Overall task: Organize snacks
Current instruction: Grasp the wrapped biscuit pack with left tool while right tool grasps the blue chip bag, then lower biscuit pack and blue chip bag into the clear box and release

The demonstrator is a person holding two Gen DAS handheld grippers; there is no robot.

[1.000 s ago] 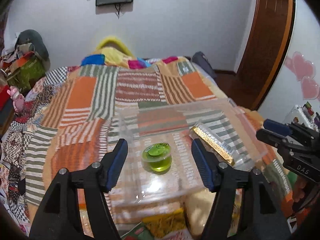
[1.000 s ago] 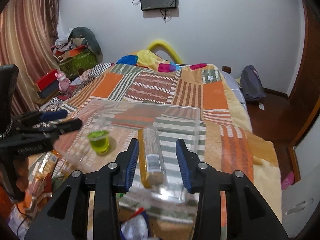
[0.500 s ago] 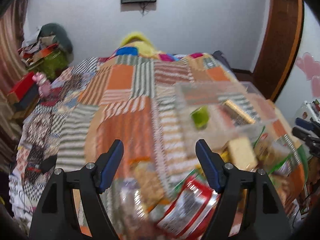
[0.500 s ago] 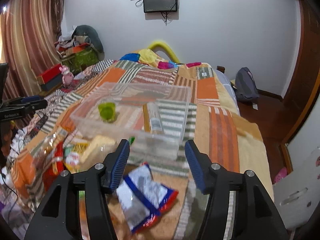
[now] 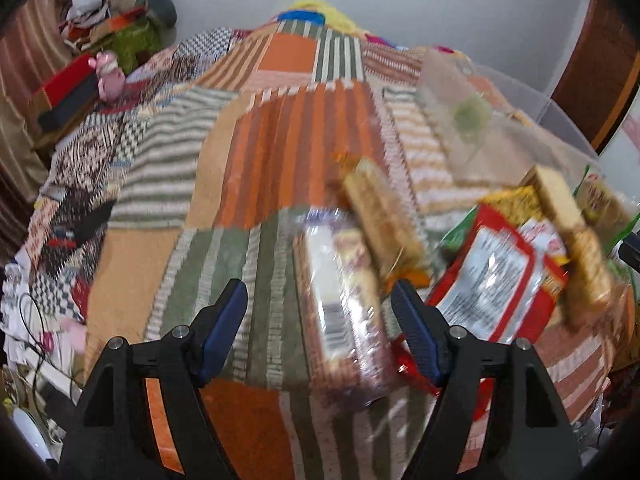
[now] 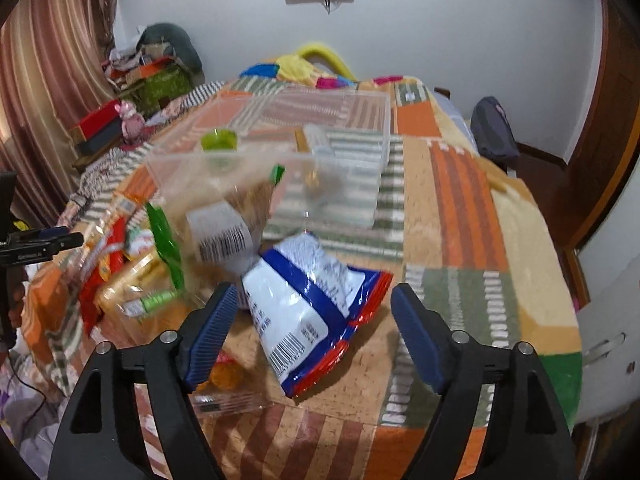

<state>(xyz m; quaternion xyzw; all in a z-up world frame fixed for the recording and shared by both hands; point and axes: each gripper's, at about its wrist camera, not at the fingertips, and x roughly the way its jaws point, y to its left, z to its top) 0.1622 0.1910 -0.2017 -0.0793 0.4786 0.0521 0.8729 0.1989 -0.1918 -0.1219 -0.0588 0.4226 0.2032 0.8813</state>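
My left gripper (image 5: 320, 320) is open above a clear-wrapped biscuit pack (image 5: 344, 316) lying on the patchwork bed. A red and white snack bag (image 5: 496, 280) and wafer packs (image 5: 560, 208) lie to its right. My right gripper (image 6: 310, 328) is open above a white, blue and red snack bag (image 6: 308, 304). The clear plastic bin (image 6: 376, 184) stands behind it, holding a green jelly cup (image 6: 219, 140) and a long cracker pack (image 6: 316, 142). The bin (image 5: 532, 120) also shows blurred in the left wrist view.
A heap of assorted snack packs (image 6: 132, 256) lies left of the bin. The other gripper (image 6: 36, 242) shows at the left edge. Clutter and a red box (image 6: 96, 126) sit beside the bed; a dark backpack (image 6: 494, 132) is on the floor at right.
Both grippers pulled back from the bin and tilted down over the loose snacks. The right gripper opened wider after leaving the cracker pack in the bin. The left moved left over the biscuit pack.
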